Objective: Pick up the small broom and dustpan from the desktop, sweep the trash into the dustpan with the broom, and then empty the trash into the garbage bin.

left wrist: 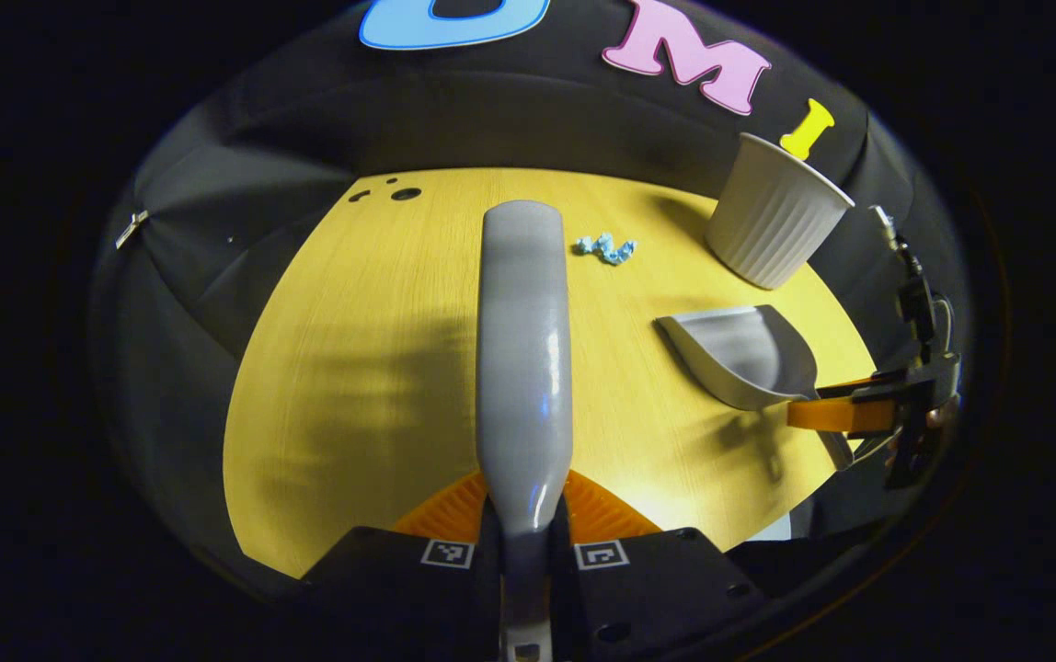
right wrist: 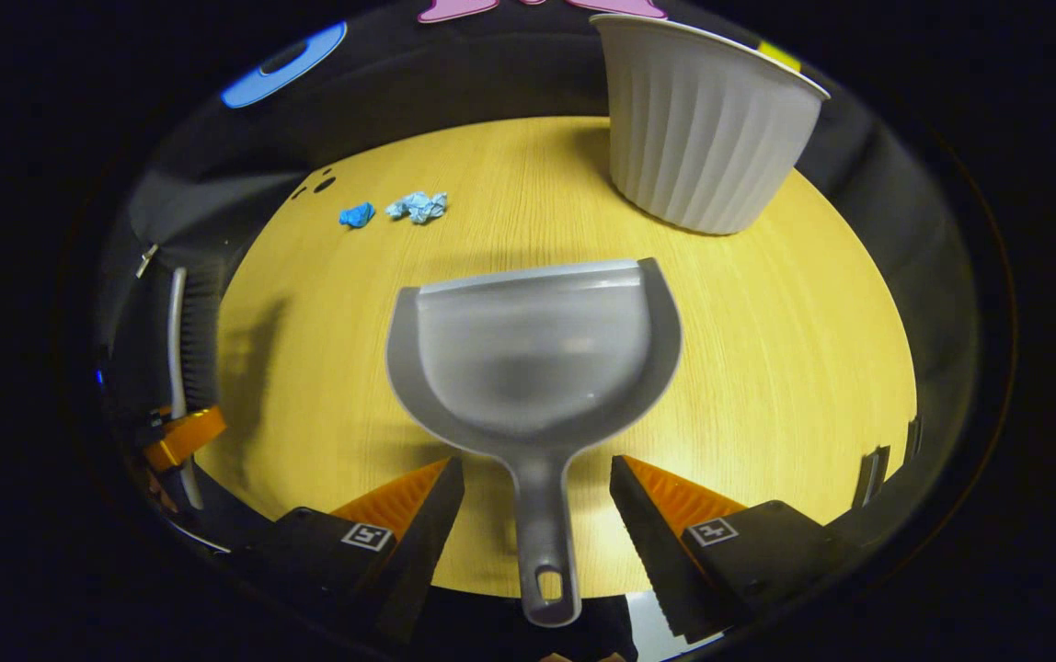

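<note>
Small broom clamped at its handle in the left tool, long axis running straight up the middle of the left gripper view. Dustpan at centre of the right gripper view, mouth toward the top of the frame, handle pointing down between the fingers of the right tool, spread wide and touching nothing. Blue trash scraps at upper left on the desk, beyond the pan's lip. White garbage bin at upper right. Likely next: closing on the pan handle.
</note>
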`<action>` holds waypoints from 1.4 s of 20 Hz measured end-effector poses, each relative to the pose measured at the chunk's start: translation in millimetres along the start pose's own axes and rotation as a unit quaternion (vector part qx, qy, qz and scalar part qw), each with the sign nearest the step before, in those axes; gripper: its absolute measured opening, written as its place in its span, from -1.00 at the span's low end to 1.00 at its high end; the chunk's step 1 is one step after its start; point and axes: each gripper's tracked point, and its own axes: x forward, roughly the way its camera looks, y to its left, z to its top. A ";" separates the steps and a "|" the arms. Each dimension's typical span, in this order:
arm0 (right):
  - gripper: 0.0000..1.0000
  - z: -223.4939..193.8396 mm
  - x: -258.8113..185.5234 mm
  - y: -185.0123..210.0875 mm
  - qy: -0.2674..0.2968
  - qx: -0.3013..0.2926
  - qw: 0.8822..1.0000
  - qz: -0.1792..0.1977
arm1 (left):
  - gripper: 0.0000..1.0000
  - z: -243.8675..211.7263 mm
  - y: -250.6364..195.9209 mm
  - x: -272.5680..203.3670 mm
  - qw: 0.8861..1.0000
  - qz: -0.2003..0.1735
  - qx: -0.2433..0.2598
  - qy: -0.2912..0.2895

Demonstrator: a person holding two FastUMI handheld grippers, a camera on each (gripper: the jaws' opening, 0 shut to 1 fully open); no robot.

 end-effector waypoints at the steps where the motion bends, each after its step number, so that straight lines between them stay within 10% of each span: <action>1: 0.99 -4.3 7.4 -2.4 0.011 -0.009 1.000 -0.010 | -0.49 1.8 6.0 -2.1 1.000 0.007 -0.001 -0.004; 8: 0.96 0.4 34.0 0.2 0.036 -0.031 0.999 -0.018 | -0.49 39.6 36.8 -2.9 0.999 0.030 0.002 -0.010; 14: -0.23 3.9 37.4 -11.1 0.067 -0.046 0.997 0.005 | -0.41 79.4 53.7 25.7 0.998 0.060 0.035 0.012; 20: -0.31 4.0 31.2 -11.6 0.095 -0.034 0.992 0.070 | -0.49 121.9 74.3 87.5 0.989 0.066 0.114 0.067; 28: -0.31 16.9 28.3 -37.4 0.096 -0.163 0.980 0.069 | -0.50 150.8 90.4 172.6 0.956 0.088 0.228 0.164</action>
